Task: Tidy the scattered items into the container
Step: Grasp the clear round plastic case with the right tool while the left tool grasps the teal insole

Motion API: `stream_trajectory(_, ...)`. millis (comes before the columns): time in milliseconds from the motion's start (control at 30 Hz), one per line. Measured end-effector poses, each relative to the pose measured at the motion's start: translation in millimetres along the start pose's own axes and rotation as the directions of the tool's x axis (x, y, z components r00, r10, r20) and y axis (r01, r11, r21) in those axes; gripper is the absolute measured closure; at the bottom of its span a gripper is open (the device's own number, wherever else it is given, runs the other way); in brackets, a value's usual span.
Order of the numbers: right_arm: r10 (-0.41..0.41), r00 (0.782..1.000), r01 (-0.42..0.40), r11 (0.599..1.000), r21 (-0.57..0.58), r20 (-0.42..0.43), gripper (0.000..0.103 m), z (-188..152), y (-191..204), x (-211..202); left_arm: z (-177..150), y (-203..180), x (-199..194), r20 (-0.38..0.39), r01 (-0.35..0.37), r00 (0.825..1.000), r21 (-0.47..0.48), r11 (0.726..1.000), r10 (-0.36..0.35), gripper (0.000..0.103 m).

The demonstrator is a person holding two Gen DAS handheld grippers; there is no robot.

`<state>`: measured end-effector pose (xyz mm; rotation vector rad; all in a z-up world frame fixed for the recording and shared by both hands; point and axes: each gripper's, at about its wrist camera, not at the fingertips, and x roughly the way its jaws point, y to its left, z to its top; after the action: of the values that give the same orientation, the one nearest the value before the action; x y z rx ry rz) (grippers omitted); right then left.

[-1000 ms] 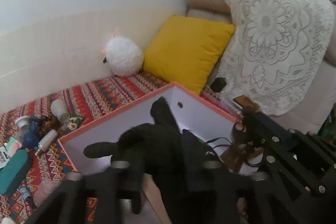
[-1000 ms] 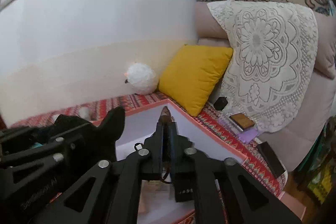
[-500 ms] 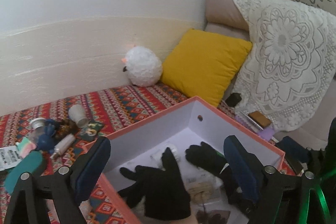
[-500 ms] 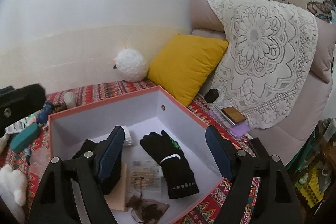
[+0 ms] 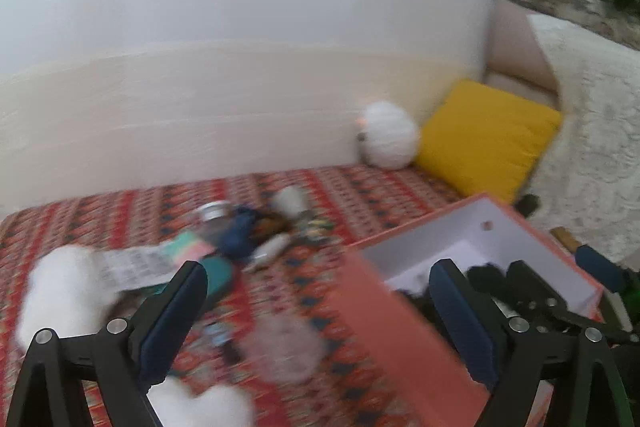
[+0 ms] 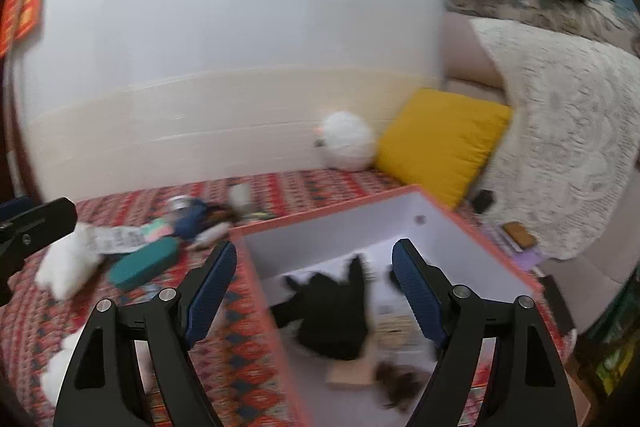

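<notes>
Both of our grippers are now empty, with the jaws wide apart: the left gripper [image 5: 316, 311] and the right gripper [image 6: 314, 287]. A second ago each one was closed on an item above the box [image 6: 472, 227]; half a second ago the black gloves [image 6: 332, 311] already lay inside. So this drop is finished. Since then both views have turned to the left, and they are blurred. The scattered items [image 5: 240, 231] lie in a heap on the patterned cloth [image 5: 152, 203], left of the box and well apart from the grippers. A teal case [image 6: 142, 265] and a white soft thing [image 6: 66, 263] are nearest. We judge that the next pick comes from this heap
</notes>
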<state>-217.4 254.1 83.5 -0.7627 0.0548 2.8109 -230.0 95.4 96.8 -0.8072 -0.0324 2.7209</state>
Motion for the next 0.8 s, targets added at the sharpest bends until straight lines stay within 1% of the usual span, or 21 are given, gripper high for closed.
stream_trajectory(100,0.067,0.997,-0.068,0.997,-0.031,-0.033,0.02,-4.1,39.5,6.9,-8.3,36.5,-6.5,-0.031,-0.047,0.998,-0.017,0.999,0.046,0.008)
stream_trajectory(200,0.112,0.99,-0.119,0.99,-0.08,-0.084,0.02,-12.5,79.1,21.9,-16.9,64.9,-3.7,-0.08,-0.073,0.994,0.003,0.997,0.073,0.008)
stream_trajectory(300,0.137,0.978,-0.155,0.982,-0.109,-0.155,0.02,-26.4,108.5,45.5,-27.1,85.5,9.9,-0.14,-0.082,0.986,0.073,0.994,0.092,0.008)
stream_trajectory(367,0.131,0.965,-0.162,0.979,-0.123,-0.229,0.02,-39.2,123.1,70.1,-35.3,94.5,27.0,-0.184,-0.087,0.977,0.141,0.986,0.112,0.008)
stream_trajectory(433,0.105,0.946,-0.152,0.979,-0.135,-0.305,0.02,-54.3,133.3,97.2,-41.8,103.0,47.9,-0.232,-0.076,0.965,0.196,0.978,0.121,0.007)
stream_trajectory(533,0.052,0.91,-0.12,0.983,-0.14,-0.41,0.02,-74.6,136.7,139.4,-48.6,118.6,87.7,-0.319,-0.041,0.94,0.241,0.97,0.119,0.008)
stream_trajectory(600,0.04,0.884,-0.111,0.986,-0.126,-0.465,0.02,-84.6,131.7,161.7,-50.9,131.0,120.6,-0.375,-0.009,0.921,0.25,0.968,0.106,0.008)
stream_trajectory(633,0.044,0.867,-0.115,0.987,-0.113,-0.497,0.02,-89.7,130.3,174.6,-53.0,135.9,136.8,-0.4,-0.002,0.91,0.258,0.966,0.108,0.008)
stream_trajectory(733,0.059,0.822,-0.137,0.986,-0.095,-0.566,0.02,-102.8,129.4,207.3,-62.4,148.1,187.6,-0.482,0.022,0.868,0.284,0.959,0.122,0.008)
stream_trajectory(767,0.059,0.815,-0.139,0.986,-0.096,-0.577,0.019,-105.8,131.4,216.6,-65.7,151.1,202.2,-0.506,0.03,0.853,0.289,0.957,0.126,0.008)
stream_trajectory(800,0.069,0.816,-0.145,0.985,-0.089,-0.574,0.013,-105.6,133.3,224.0,-69.0,153.0,217.2,-0.527,0.037,0.84,0.297,0.954,0.131,0.008)
